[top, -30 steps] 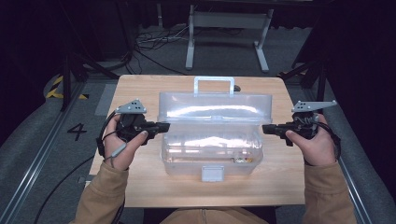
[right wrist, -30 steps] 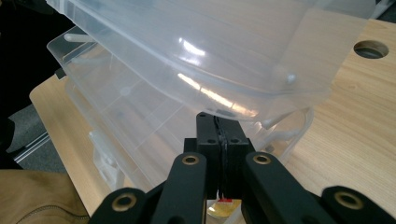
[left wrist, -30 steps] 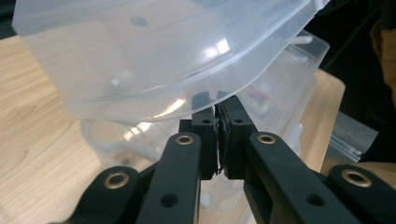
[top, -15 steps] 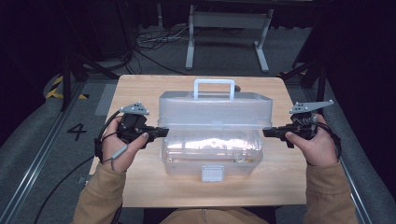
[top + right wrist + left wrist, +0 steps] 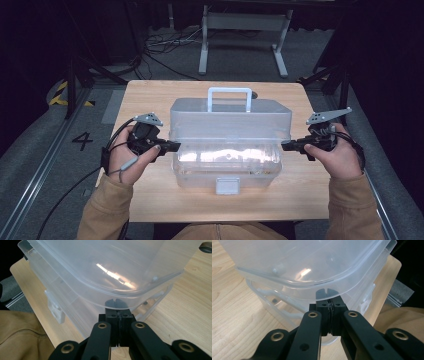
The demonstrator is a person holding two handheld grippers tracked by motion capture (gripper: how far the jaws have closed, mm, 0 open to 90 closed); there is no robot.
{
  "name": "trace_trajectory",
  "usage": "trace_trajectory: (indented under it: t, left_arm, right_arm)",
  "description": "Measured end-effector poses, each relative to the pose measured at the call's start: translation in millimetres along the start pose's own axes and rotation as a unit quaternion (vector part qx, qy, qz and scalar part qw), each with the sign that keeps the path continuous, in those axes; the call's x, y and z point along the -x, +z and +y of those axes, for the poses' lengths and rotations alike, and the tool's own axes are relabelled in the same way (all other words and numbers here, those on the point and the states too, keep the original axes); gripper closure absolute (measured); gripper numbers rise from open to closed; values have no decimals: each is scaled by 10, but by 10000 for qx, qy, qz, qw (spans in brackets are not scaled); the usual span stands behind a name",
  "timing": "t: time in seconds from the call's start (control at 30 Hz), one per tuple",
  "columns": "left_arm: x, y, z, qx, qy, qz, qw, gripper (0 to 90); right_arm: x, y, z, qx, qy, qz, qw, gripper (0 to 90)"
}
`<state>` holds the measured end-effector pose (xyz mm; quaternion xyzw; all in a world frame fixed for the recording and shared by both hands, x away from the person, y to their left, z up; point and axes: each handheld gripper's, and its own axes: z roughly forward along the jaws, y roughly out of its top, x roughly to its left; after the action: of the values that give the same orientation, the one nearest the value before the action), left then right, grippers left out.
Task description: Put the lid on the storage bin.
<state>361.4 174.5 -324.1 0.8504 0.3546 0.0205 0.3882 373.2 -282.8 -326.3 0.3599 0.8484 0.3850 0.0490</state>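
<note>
Dark floor w/ cables and a grey metal stand frame (image 5: 244,37) sit beyond the light wooden tabletop (image 5: 150,100), which is bare apart from 1 thing: a clear plastic storage box w/ a domed lid, white carry handle and white front latch (image 5: 230,137), standing mid-table between the 2 tools. Left gripper (image 5: 172,146) comes in at the box's left end, right gripper (image 5: 286,145) at its right end, tips at or just under the lid's overhanging rim. In the left gripper view the left gripper's black jaws are pressed together w/ nothing between them, tip touching or just below the lid lip (image 5: 312,290); same in the right gripper view, jaws together, empty, tip right under the lip (image 5: 117,293). Lid looks slightly raised off the base at both ends, but can't tell if the latch (image 5: 227,186) is undone. Handling, as a guess: thin-walled plastic, prob light; contents unclear, only a pale glare through the wall. Walls and lid likely flex some, surface smooth so slippery for closed tips. Best hold for lifting the lid is under the rim at both ends at once, evenly, else it twists or pops off 1 side. For moving the whole box the handle (image 5: 229,97) is the sound spot, on the side away from both tools.
</note>
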Motion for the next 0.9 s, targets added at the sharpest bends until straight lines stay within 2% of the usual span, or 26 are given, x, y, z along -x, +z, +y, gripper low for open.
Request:
trace_trajectory:
  t: [0.53, 0.9]
  left_arm:
    - [10, -10, -14, -417, 40, 21, 9991, 891]
    - [8, 8, -22, -679, 123, -16, 9976, 894]
  right_arm:
    - [-29, 40, -5, -463, -220, -20, 9987, 900]
    - [-37, 77, -14, -713, -321, 17, 9969, 899]
